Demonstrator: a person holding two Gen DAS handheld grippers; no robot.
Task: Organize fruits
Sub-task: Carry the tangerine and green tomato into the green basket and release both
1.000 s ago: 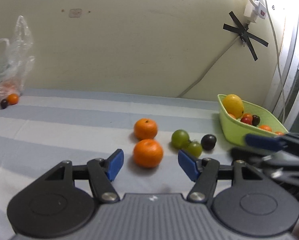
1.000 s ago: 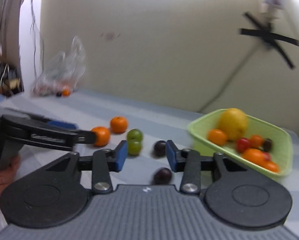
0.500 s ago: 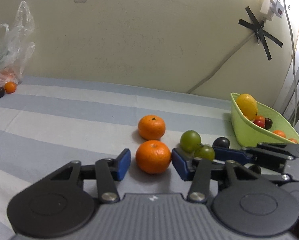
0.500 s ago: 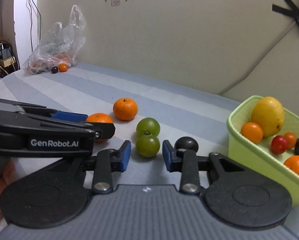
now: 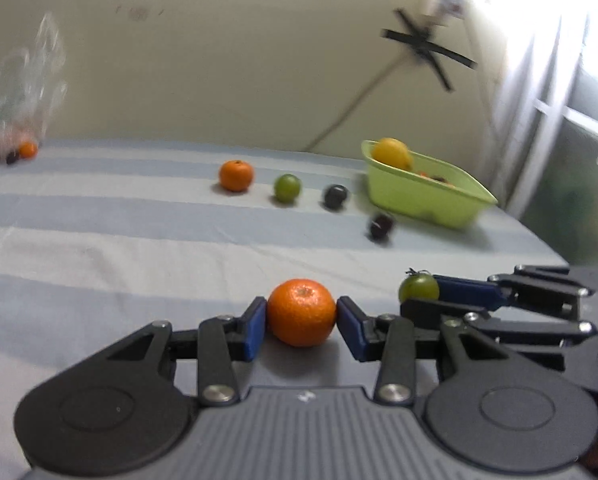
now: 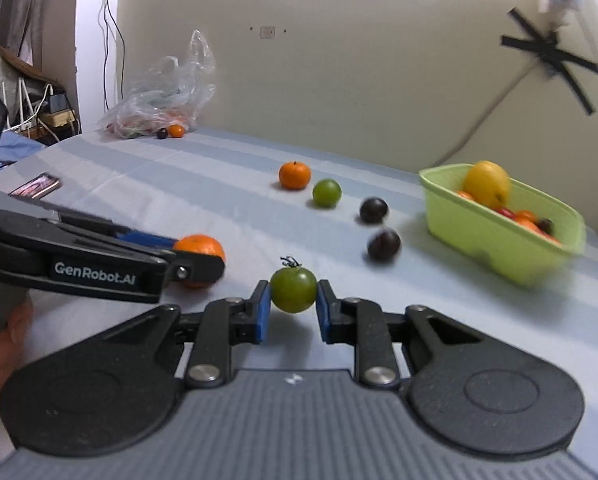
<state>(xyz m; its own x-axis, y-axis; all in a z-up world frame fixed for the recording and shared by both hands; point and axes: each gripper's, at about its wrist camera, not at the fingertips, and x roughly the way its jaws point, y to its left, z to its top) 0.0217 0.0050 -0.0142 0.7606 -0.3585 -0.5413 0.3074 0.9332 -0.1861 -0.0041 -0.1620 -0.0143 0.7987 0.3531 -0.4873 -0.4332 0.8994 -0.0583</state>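
Green tomato [image 6: 293, 289] clamped, stem up

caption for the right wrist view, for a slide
Right hand-held gripper clamps a green tomato near the green basket.

Orange mandarin [image 5: 301, 312], green tomato [image 6: 293, 289], lime basket [image 6: 495, 236], blue-white striped cloth [image 5: 99, 216]
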